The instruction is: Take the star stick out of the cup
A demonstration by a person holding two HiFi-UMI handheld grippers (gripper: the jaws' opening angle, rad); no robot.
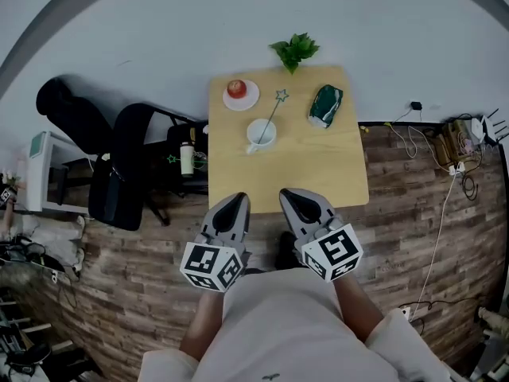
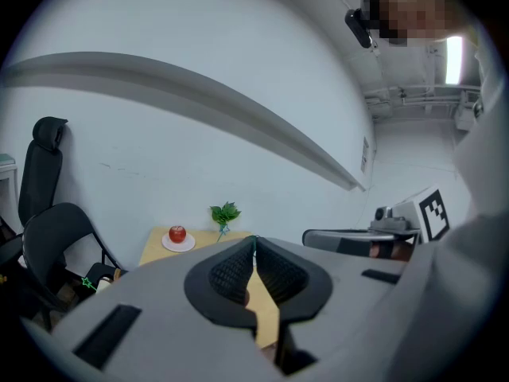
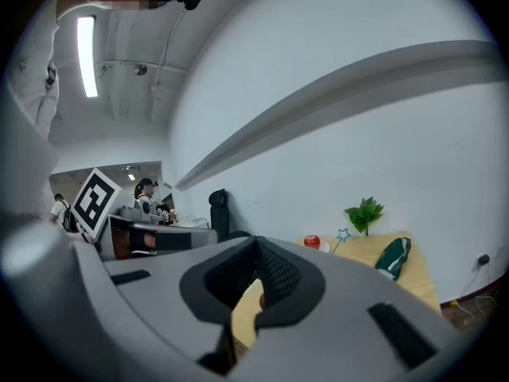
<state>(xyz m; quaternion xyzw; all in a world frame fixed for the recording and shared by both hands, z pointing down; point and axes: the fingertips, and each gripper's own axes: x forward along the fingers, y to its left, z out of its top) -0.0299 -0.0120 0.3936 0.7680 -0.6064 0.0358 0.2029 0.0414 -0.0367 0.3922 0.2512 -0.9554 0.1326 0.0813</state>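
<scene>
Star stick point(image 1: 274, 111) leans in the cup point(image 1: 261, 133) on the table point(image 1: 334, 173), looks light, thin, probably slick, so pinch mid-shaft above the rim; left gripper point(image 1: 238, 198) and right gripper point(image 1: 289, 192) both closed on nothing, well short of it.

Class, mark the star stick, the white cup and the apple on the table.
star stick point(image 1: 273, 114), head view, middle of its thin shaft.
white cup point(image 1: 251, 134), head view, left side of its rim.
apple point(image 1: 236, 88), head view, top of the fruit.
</scene>
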